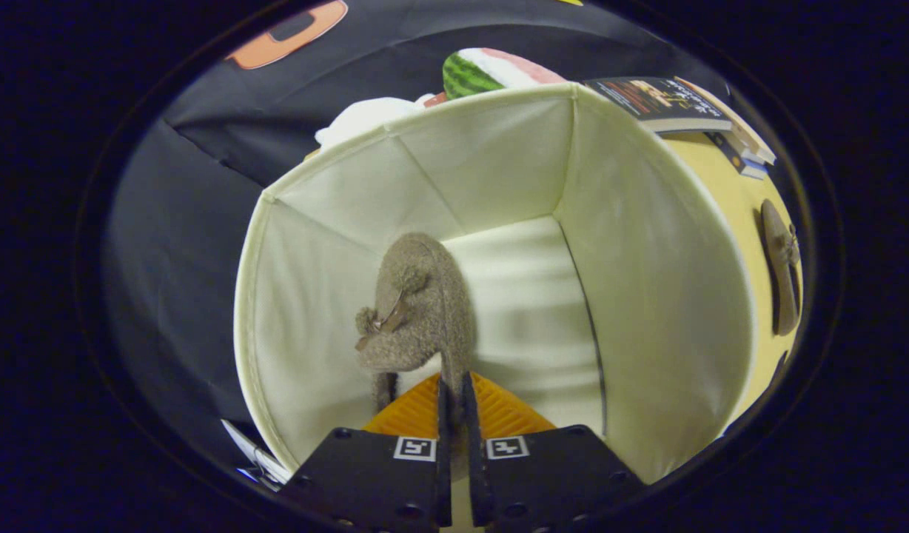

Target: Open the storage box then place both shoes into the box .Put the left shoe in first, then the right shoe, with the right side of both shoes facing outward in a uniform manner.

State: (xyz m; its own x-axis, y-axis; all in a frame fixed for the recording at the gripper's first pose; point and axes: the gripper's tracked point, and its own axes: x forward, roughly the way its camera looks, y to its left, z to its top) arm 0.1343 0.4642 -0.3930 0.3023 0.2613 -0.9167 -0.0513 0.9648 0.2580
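Progress looks about half made: storage box [647,296] stands open, gripper [454,403] has its fingers clamped on the edge of one brown shoe [421,311] hanging inside near the left wall, while the second shoe [784,270] lies outside on the yellow table [728,200] to the right.

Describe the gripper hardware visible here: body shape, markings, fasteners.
The gripper has two flat, matte black angular carriage plates side by side, each bearing a small square black-and-white fiducial tag near its inner edge. Round screw holes dot the plates' corners and lower edges. Two thin, narrow fingers run forward, set close together. No cables visible.
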